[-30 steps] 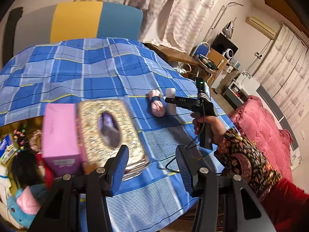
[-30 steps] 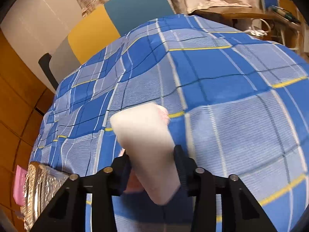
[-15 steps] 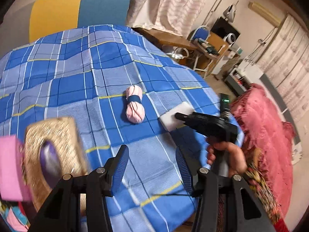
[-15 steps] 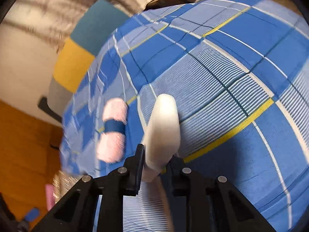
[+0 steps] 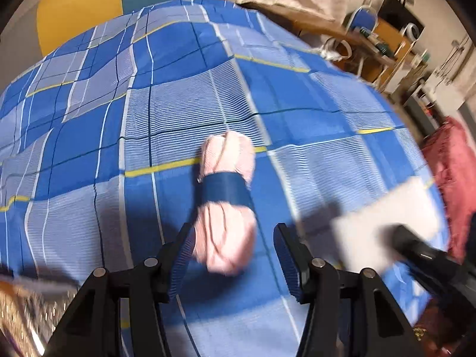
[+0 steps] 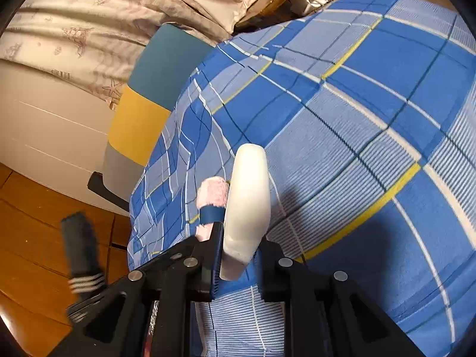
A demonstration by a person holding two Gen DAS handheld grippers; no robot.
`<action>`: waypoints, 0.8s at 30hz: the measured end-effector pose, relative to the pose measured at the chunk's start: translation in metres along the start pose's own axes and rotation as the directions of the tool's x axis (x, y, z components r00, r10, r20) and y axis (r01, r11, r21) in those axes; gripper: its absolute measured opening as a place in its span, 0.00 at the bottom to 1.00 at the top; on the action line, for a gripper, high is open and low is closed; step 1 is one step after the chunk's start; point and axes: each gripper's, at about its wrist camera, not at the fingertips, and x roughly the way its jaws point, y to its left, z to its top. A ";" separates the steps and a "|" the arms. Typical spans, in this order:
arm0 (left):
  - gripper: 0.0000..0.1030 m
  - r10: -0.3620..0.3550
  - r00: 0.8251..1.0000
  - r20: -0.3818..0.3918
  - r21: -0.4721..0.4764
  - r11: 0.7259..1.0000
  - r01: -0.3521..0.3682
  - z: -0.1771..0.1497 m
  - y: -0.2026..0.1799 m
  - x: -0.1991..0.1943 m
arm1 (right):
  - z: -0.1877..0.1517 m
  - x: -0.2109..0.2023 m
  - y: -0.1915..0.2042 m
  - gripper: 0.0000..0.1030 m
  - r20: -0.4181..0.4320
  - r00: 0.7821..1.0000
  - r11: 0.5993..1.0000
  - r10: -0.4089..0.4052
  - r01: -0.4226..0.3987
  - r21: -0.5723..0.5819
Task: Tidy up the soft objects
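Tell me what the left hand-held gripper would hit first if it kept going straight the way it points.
Most likely the pink yarn skein: it lies on the blue checked cloth directly ahead of the left hand-held gripper, its near end already between the open jaws, which have just been widening. Depth is blurred, so contact is uncertain.

Item count, both views:

- Grippers: 2. Left gripper [image 5: 233,263], right gripper [image 6: 239,263]; 2 fingers ea.
- Yarn skein [image 5: 227,199]: 1, pink, w/ 1 dark blue band.
- White sponge [image 6: 248,205]: 1.
- Checked blue cloth [image 5: 178,95]: 1, over the table.
- Chair [image 6: 148,98]: 1; back in 3 colour blocks (teal, yellow, grey).
- Gold box [image 5: 20,312]: 1, partly in frame, blurred.
- Red cushion [image 5: 455,166]: 1.
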 end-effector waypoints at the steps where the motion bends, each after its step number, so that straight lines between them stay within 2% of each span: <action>1: 0.55 -0.003 1.000 0.008 0.014 1.000 0.002 0.003 -0.001 0.007 | 0.001 0.000 0.000 0.19 0.004 1.000 1.000 -0.002 0.002 -0.004; 3: 0.55 0.016 1.000 -0.006 0.044 0.999 -0.015 0.006 -0.004 0.018 | 0.002 0.000 0.001 0.19 0.011 1.000 1.000 -0.019 0.019 -0.016; 4: 0.53 0.047 0.999 -0.013 0.041 0.998 -0.047 0.005 -0.003 0.025 | 0.002 0.001 0.001 0.19 0.008 1.000 1.000 -0.020 0.020 -0.016; 5: 0.53 0.047 0.999 -0.017 0.035 0.998 -0.047 0.004 -0.004 0.028 | 0.002 0.002 0.000 0.19 0.003 1.000 1.000 -0.019 0.019 -0.013; 7: 0.36 0.075 0.997 -0.017 0.038 0.996 -0.075 -0.002 -0.003 0.031 | 0.002 0.004 0.001 0.19 -0.002 1.000 1.000 -0.013 0.013 -0.015; 11: 0.32 0.058 0.998 0.011 0.033 0.998 -0.058 -0.012 0.002 0.014 | -0.001 0.007 0.003 0.19 -0.004 1.000 0.999 -0.029 0.029 -0.035; 15: 0.31 -0.008 0.999 0.053 0.001 1.000 0.008 -0.025 0.007 -0.025 | -0.004 0.011 0.001 0.19 -0.019 0.999 0.999 -0.032 0.032 -0.035; 18: 0.31 -0.068 0.991 0.117 0.003 0.998 0.068 -0.042 0.004 -0.061 | -0.008 0.013 0.000 0.19 -0.028 0.999 0.999 -0.040 0.039 -0.034; 21: 0.31 -0.145 0.978 0.152 0.018 0.989 0.144 -0.074 0.005 -0.094 | -0.011 0.015 0.000 0.19 -0.033 0.998 0.998 -0.054 0.053 -0.039; 24: 0.31 -0.208 0.967 0.151 0.056 0.978 0.201 -0.109 0.004 -0.113 | -0.015 0.019 0.000 0.19 -0.045 0.996 0.996 -0.072 0.070 -0.053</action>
